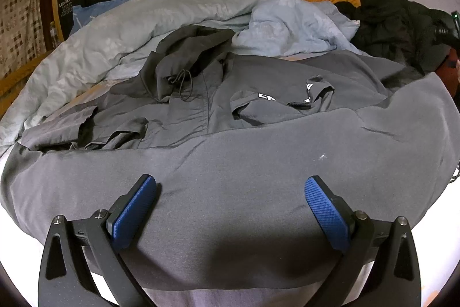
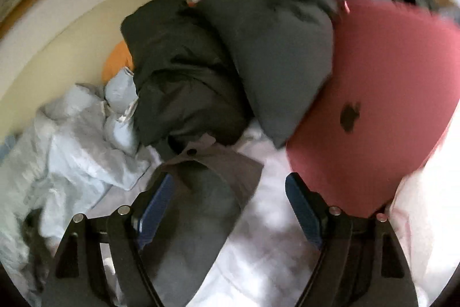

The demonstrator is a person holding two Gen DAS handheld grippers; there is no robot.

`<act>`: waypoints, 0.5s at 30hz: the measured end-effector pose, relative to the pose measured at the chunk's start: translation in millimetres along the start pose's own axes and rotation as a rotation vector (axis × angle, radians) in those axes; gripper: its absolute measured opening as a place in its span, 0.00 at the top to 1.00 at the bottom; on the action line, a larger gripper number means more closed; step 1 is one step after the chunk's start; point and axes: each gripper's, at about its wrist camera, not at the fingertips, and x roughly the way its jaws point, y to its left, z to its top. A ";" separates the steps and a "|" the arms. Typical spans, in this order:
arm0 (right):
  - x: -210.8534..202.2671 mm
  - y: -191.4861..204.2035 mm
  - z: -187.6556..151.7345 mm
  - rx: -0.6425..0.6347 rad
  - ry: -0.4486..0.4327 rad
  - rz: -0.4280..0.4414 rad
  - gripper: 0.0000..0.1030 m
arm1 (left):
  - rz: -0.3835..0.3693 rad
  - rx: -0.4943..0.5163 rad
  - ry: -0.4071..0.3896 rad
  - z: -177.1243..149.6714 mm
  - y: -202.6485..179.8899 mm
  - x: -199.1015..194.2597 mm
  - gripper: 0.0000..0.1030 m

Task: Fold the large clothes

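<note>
Left wrist view: my left tongs (image 1: 230,200) gape wide, blue pads (image 1: 135,209) apart, gripping nothing, hovering over the near hem of the grey jacket (image 1: 258,163). Jacket spread flat across the bed (image 1: 17,223), hood (image 1: 187,53) bunched toward the headboard, one cuff folded onto the chest showing white lettering. Rumpled pale blue duvet (image 1: 115,30) beyond; black puffer coat (image 1: 388,28) heaped at far right.

Right wrist view, blurred: my right tongs (image 2: 230,192) stand wide, nothing pinched. A grey jacket sleeve (image 2: 201,192) with snap cuff lies loose between them, against the left pad. Pink laptop (image 2: 388,91) just beside the right finger, half under a dark grey pillow (image 2: 273,48).
</note>
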 end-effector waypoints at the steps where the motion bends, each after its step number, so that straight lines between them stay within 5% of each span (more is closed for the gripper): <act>1: 7.4 -2.7 -3.2 -0.022 0.038 -0.012 0.20 | -0.001 0.000 -0.001 -0.2 0.2 -0.4 0.00; 5: 40.5 13.9 -21.4 -0.167 0.123 -0.038 0.20 | -0.004 -0.001 0.001 -0.5 -0.5 -0.9 0.00; 12: 84.4 10.5 -40.1 -0.117 0.192 -0.062 0.26 | -0.014 -0.007 0.010 0.4 -0.2 2.2 0.00; 15: 100.4 19.1 -51.1 -0.125 0.241 0.029 0.67 | -0.036 -0.013 0.014 0.8 1.0 4.0 0.00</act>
